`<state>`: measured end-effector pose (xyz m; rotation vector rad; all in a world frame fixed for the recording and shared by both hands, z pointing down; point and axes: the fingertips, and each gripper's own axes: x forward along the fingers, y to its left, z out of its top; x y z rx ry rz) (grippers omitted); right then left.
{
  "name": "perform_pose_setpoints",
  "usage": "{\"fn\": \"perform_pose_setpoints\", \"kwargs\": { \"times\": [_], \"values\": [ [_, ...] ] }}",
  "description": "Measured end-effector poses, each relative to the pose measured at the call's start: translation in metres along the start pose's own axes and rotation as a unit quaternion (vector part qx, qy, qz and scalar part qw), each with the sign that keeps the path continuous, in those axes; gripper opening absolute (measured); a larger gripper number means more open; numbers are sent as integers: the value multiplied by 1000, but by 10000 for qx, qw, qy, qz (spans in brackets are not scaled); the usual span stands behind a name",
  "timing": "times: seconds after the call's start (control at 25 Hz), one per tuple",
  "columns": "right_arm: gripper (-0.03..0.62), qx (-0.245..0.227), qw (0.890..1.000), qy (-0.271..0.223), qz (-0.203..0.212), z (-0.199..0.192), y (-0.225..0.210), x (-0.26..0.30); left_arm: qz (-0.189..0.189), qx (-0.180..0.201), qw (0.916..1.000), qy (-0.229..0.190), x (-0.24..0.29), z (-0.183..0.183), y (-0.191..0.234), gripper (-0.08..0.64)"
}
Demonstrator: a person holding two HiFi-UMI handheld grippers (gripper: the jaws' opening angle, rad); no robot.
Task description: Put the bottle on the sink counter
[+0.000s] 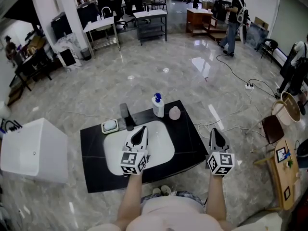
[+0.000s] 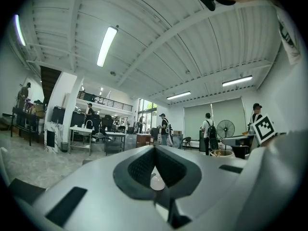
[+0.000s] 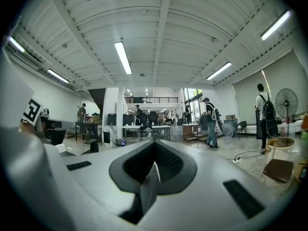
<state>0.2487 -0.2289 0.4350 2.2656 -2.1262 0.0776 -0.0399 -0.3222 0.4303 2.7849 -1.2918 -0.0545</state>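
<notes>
I see my left tongs [image 1: 142, 129] and right tongs [image 1: 213, 131] closed; the blue-capped white plastic bottle [image 1: 158, 106] stands upright on the black bench [image 1: 94, 143].

We stand on a glossy grey marble floor [image 1: 159, 81] in a large open hall. Above us, a white ribbed ceiling [image 3: 159, 23] carries long tube lights [image 3: 123, 57]. We see a white pillar [image 1: 72, 13], far desks [image 1: 150, 14] with office chairs [image 1: 115, 6], a standing fan [image 3: 285, 102], and a cable [image 1: 236, 71] trailing across the floor.
</notes>
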Motion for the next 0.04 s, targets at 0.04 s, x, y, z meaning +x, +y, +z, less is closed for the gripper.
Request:
{"fn": "perform_pose_setpoints", "kwargs": {
  "times": [0.04],
  "values": [
    [14, 6, 10000, 5, -2, 0, 0, 0, -1, -8, 10000, -3, 0, 1, 0, 26]
  ]
}}
